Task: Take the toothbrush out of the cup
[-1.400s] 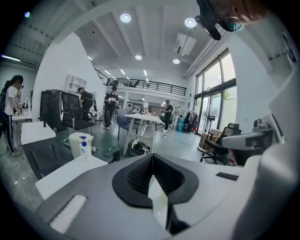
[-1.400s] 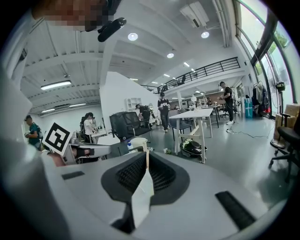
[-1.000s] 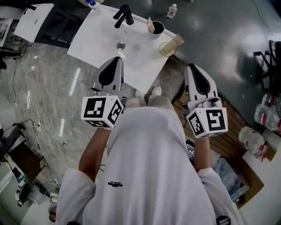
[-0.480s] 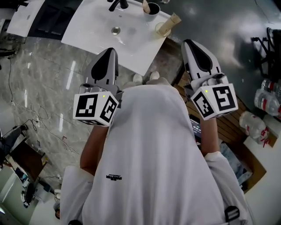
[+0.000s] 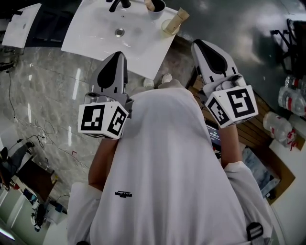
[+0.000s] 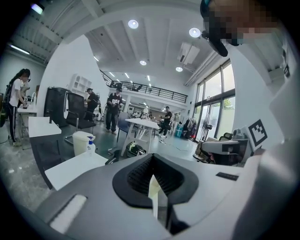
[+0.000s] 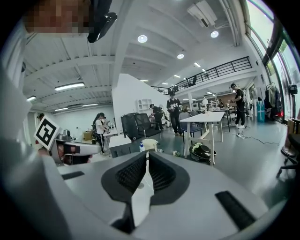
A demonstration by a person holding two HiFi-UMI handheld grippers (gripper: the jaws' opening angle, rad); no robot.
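Note:
A dark cup [image 5: 158, 5] stands at the back of the white sink counter [image 5: 95, 33], cut by the top edge of the head view. A pale toothbrush [image 5: 149, 5] sticks out of it. Both grippers hover short of the counter's near edge, well apart from the cup. My left gripper [image 5: 119, 54] points at the counter, shut and empty, its ridged pads meeting at the left gripper's [image 6: 151, 161] tip. My right gripper [image 5: 196, 43] is off the counter's right corner, also shut with nothing held; the right gripper's [image 7: 146, 157] pads touch.
A black faucet [image 5: 117, 4] and a drain [image 5: 119, 32] are on the counter. A tan cup [image 5: 173, 22] lies beside the dark one. Marble floor lies on the left, a wooden board and bottles [image 5: 287, 129] on the right. Several people stand far off in the room.
The counter and cup have slid toward the top of the head view. The left gripper has shifted a little. Both stay shut.

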